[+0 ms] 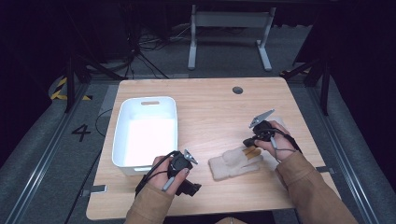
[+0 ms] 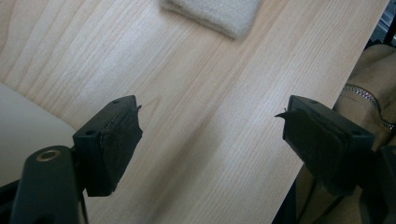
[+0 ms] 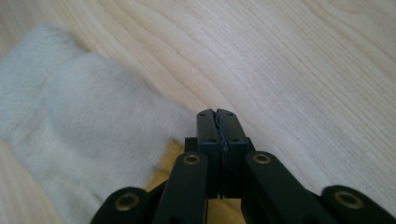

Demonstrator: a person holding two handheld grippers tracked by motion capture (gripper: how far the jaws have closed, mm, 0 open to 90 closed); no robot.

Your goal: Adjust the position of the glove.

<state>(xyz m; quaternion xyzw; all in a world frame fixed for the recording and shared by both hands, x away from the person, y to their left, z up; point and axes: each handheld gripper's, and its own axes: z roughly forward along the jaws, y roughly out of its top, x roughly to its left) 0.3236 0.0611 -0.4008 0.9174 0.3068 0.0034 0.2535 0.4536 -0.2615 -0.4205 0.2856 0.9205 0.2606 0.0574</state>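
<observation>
Cream sock lies lengthwise between grippers; right gripper closed empty at its toe, left gripper spread wide.

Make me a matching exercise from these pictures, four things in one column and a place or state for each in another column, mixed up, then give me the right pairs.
Column one:
1. left gripper
2. right gripper
3. white bin
4. cream sock

Column two:
A. lying flat between the two hands
B. jaws pressed together
C. jaws spread wide over bare wood
D. standing at the table's left side

Pairs: 1-C, 2-B, 3-D, 4-A
</observation>
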